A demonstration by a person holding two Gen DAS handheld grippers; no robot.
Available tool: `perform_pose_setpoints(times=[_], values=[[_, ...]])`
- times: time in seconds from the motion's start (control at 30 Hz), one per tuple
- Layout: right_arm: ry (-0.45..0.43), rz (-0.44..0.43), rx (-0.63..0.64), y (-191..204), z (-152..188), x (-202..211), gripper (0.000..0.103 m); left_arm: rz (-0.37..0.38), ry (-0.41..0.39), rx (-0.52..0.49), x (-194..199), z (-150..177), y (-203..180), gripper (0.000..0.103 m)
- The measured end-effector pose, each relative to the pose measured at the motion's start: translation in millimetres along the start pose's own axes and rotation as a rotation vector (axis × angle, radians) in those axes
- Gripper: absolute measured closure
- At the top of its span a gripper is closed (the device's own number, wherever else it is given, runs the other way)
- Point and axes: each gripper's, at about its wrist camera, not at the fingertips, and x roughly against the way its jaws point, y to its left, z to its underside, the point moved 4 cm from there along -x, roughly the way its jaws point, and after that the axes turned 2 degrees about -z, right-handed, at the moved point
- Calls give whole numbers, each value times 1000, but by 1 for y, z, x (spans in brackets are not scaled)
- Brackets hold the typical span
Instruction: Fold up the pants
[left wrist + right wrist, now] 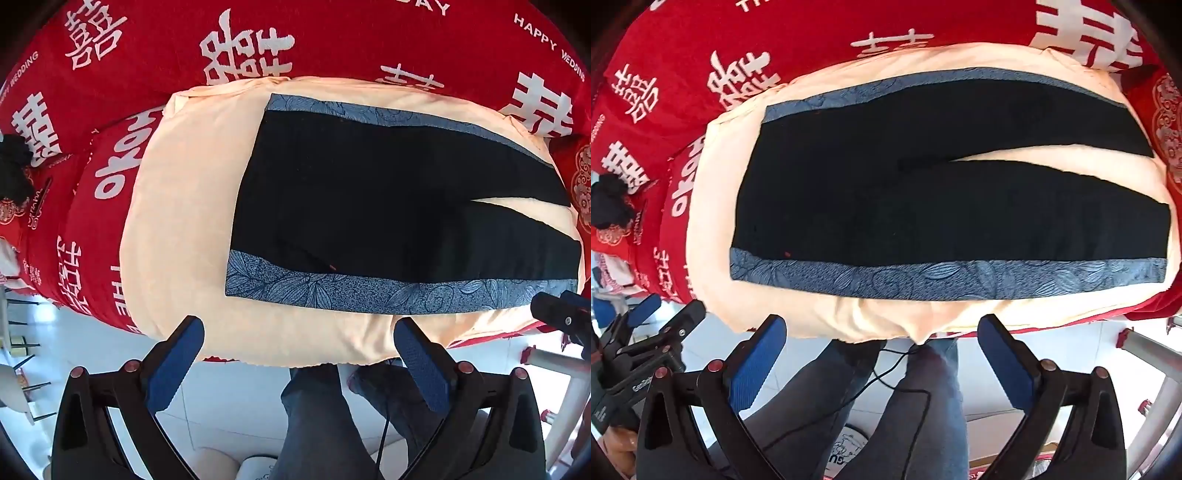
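Black pants (369, 206) with blue leaf-patterned side stripes lie flat and spread on a cream cloth (184, 206), waist to the left, the two legs running right with a gap between them. They also show in the right wrist view (923, 206). My left gripper (299, 332) is open and empty, held above the table's near edge in front of the near stripe. My right gripper (882, 328) is open and empty, also at the near edge. The right gripper's tip shows at the right of the left wrist view (565, 310).
The cream cloth (709, 192) lies on a red tablecloth (147, 44) with white characters. A black bundle (14, 166) sits at the far left. The person's legs (321, 417), a cable and white floor tiles are below the table edge. A metal frame (1145, 347) stands at right.
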Motion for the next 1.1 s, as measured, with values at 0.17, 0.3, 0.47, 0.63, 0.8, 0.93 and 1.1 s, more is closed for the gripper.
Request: perform_pose_setpoints(times=[0.17,0.3,0.47,0.63,0.8,0.93,1.1], values=[[7,18,-3,-3,-5,0,0,-12,-1,6,1,-2,1,0],[15,26,1,-3,-5,-2,0,-14,4,5,0,-4,2,0],[17,35,9,-3,-7,0,0,-19,-1,-3,1,-7,0,0],[18,40,10,-2,-9,1,0,-23,1,-7,0,-10,-1,0],[17,50,10,-2,-10,2,0,-31,-1,-6,1,-12,-1,0],[18,58,9,-3,-12,3,0,-33,4,-4,0,-12,0,0],[18,61,6,-4,-12,3,0,-35,0,-8,0,-12,-1,0]])
